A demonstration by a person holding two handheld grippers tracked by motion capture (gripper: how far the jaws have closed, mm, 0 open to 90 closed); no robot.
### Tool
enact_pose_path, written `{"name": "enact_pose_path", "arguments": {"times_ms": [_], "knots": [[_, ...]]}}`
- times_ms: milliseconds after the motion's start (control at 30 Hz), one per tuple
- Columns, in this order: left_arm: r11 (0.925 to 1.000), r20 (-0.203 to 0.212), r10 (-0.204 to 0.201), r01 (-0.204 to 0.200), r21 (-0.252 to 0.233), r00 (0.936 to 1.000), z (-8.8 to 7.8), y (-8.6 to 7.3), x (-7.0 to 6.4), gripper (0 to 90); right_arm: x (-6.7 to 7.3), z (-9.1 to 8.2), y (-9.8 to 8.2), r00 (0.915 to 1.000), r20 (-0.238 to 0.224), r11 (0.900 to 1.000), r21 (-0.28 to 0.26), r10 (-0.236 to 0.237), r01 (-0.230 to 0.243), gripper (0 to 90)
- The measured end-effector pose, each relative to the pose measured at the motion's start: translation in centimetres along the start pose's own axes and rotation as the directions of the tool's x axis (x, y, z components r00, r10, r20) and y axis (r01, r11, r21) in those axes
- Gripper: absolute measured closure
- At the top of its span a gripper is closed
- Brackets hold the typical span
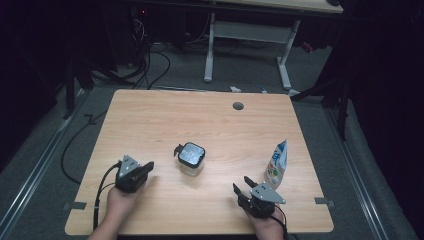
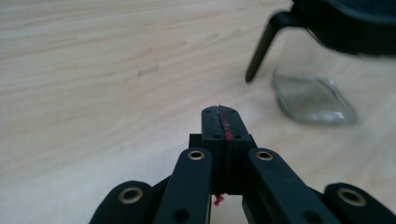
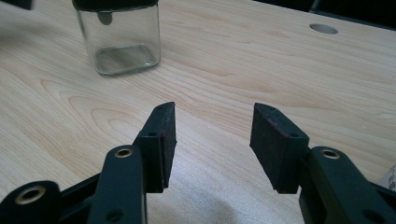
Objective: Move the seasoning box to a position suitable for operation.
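Observation:
A square glass jar (image 1: 191, 159) with a black lid and a side clasp stands at the middle of the wooden table (image 1: 150, 115). My left gripper (image 1: 147, 166) lies to the jar's left, its jaws pressed together on nothing. In the left gripper view the shut tips (image 2: 220, 112) point just left of the jar's glass base (image 2: 313, 98). My right gripper (image 1: 241, 184) rests near the front edge, open and empty. Its view shows the spread jaws (image 3: 215, 121) with the jar (image 3: 119, 42) farther off to the left.
A white and blue pouch (image 1: 276, 165) stands upright just right of my right gripper. A round cable hole (image 1: 238, 106) sits near the table's far edge. Beyond the table are a white desk frame (image 1: 247, 30) and cables on the floor.

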State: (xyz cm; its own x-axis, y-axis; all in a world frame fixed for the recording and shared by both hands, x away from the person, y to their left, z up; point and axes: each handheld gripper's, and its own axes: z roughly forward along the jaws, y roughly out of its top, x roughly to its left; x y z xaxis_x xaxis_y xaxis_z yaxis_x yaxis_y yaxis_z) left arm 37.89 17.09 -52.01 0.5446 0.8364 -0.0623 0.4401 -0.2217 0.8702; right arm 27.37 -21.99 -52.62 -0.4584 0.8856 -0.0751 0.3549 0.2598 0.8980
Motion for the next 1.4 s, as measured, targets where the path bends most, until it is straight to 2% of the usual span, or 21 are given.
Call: {"name": "enact_pose_path", "arguments": {"times_ms": [67,133,167,200,300,400,533,633,700,767,800,833,900,967,1067,1133,1200,1233,1267,1300,1400], "knots": [[0.9996,-0.005,0.026,-0.026,0.005,0.9997,1.5,1.4,-0.1,90.0,-0.1,0.0,0.0,1.0000,0.000,1.000,-0.005,0.004,-0.004,50.9],[0.9996,0.007,0.026,-0.026,-0.008,0.9996,2.8,2.7,-0.1,90.0,-0.1,-0.1,0.1,0.9999,-0.003,1.000,-0.007,0.012,-0.012,51.6],[0.9996,0.007,0.026,-0.026,-0.008,0.9996,2.8,2.7,-0.1,90.0,-0.2,-0.2,0.1,0.9999,-0.005,1.000,-0.010,0.013,-0.013,51.9],[0.9994,0.016,0.033,-0.033,-0.006,0.9993,4.1,3.8,-0.2,90.0,-0.2,-0.2,0.1,0.9999,-0.007,1.000,-0.010,0.013,-0.013,52.0],[0.9991,0.042,0.042,-0.042,-0.009,0.9982,5.3,4.7,-0.6,90.0,-0.2,-0.2,0.1,0.9997,-0.015,1.000,-0.002,0.017,-0.017,53.5],[0.9992,0.064,0.035,-0.034,-0.021,0.9973,5.7,4.8,-1.0,90.0,-0.1,-0.1,0.1,0.9996,-0.022,1.000,0.001,0.017,-0.017,54.2],[0.9985,0.082,0.054,-0.053,-0.009,0.9952,5.7,4.6,-1.5,90.0,0.1,-0.1,0.1,0.9996,-0.024,1.000,0.007,0.017,-0.017,55.1],[0.9988,0.103,0.046,-0.044,-0.023,0.9936,5.5,4.4,-2.1,90.0,0.2,0.0,0.0,0.9996,-0.026,1.000,0.013,0.013,-0.013,55.3],[0.9981,0.114,0.056,-0.053,-0.031,0.9919,5.5,4.3,-2.7,90.0,0.4,0.1,0.0,0.9995,-0.031,1.000,0.018,0.005,-0.005,56.0],[0.9974,0.144,0.066,-0.061,-0.039,0.9873,5.5,4.1,-3.8,90.0,0.5,0.2,0.1,0.9994,-0.034,1.000,0.022,0.007,-0.006,57.0],[0.9974,0.144,0.066,-0.061,-0.039,0.9873,5.5,4.1,-3.8,90.0,0.5,0.2,0.1,0.9994,-0.034,1.000,0.022,0.007,-0.006,57.0],[0.9966,0.165,0.076,-0.070,-0.044,0.9834,5.5,3.9,-4.8,90.0,0.6,0.3,0.1,0.9991,-0.042,1.000,0.028,0.006,-0.005,58.9],[0.9954,0.183,0.092,-0.085,-0.044,0.9787,5.6,3.7,-5.8,90.0,0.8,0.3,0.2,0.9988,-0.049,1.000,0.029,0.004,-0.002,61.1],[0.9942,0.188,0.105,-0.099,-0.042,0.9765,5.7,3.4,-6.8,90.0,0.9,0.4,0.4,0.9985,-0.055,1.000,0.031,-0.003,0.005,64.8],[0.9949,0.176,0.095,-0.088,-0.048,0.9798,5.4,3.3,-7.2,89.8,1.0,0.3,0.5,0.9982,-0.061,0.999,0.036,0.003,0.000,68.3],[0.9968,0.165,0.060,-0.050,-0.062,0.9846,4.4,3.3,-7.3,89.7,0.9,0.2,0.5,0.9983,-0.058,0.999,0.035,0.010,-0.008,71.6],[0.9965,0.163,0.061,-0.051,-0.066,0.9847,3.9,3.4,-7.5,89.7,0.9,0.2,0.5,0.9984,-0.055,0.999,0.037,0.012,-0.010,75.1],[0.9961,0.156,0.063,-0.052,-0.072,0.9858,3.5,3.6,-7.7,89.7,0.8,0.2,0.5,0.9983,-0.058,0.999,0.040,0.010,-0.008,79.0],[0.9961,0.150,0.049,-0.038,-0.079,0.9875,2.9,4.0,-7.8,89.2,0.9,0.4,0.6,0.9988,-0.049,0.999,0.037,0.008,-0.006,87.1],[0.9959,0.145,0.042,-0.030,-0.085,0.9886,2.6,4.3,-7.9,88.8,0.9,0.4,0.6,0.9989,-0.047,0.999,0.038,0.008,-0.006,89.6],[0.9944,0.125,0.051,-0.039,-0.099,0.9908,2.0,5.0,-8.1,88.6,1.1,0.5,0.8,0.9987,-0.050,0.999,0.038,0.005,-0.003,90.0]]}}
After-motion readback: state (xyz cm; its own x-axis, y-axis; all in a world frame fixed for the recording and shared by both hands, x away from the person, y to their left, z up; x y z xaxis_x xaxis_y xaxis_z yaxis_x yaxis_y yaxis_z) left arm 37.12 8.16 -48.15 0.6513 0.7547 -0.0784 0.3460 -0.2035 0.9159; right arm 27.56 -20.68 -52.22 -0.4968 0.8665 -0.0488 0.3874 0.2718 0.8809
